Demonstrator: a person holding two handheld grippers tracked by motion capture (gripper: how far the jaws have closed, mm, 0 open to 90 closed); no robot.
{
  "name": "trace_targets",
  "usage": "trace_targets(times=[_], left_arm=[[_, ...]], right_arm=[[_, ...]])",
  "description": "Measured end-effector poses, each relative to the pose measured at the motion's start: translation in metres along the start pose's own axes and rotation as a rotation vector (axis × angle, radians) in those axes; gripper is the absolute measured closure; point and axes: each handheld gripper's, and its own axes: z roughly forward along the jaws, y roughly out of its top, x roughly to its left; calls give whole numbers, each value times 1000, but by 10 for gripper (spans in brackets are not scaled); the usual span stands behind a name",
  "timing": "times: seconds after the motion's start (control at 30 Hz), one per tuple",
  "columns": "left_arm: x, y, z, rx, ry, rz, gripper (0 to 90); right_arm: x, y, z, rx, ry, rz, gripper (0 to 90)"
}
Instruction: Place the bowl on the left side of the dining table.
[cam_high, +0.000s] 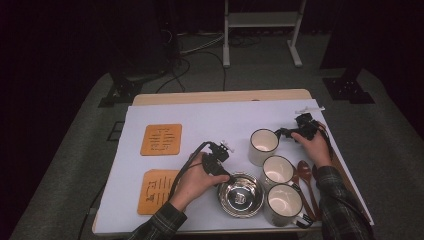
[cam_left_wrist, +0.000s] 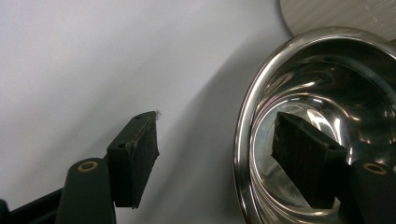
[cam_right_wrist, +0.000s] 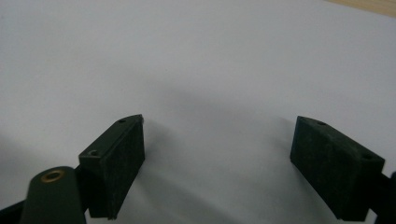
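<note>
Straddling the steel bowl (cam_left_wrist: 322, 121) rim with my left gripper (cam_left_wrist: 224, 154), jaws open, unpinched; thin, light, slick metal, so grip the rim squarely; right gripper (cam_right_wrist: 217, 158) open, empty.

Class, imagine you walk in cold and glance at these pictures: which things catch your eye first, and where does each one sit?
The shiny steel bowl at the table's near edge stands out first, with the left gripper straddling its rim, one jaw inside and one outside, not yet pinching. Right of it, three white mugs line up diagonally, with dark wooden spoons beside them. Two orange coasters lie on the white sheet at the left.
</note>
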Motion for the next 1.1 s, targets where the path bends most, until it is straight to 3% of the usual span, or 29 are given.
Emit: trace_targets(times=[0.7,1.1], left_arm=[[-7,-2,14,52,-3,28,449],[-8,-4,14,63,-8,29,644]], right_arm=[[0,0,0,1,0,-1,161],[0,0,0,0,0,0,161]])
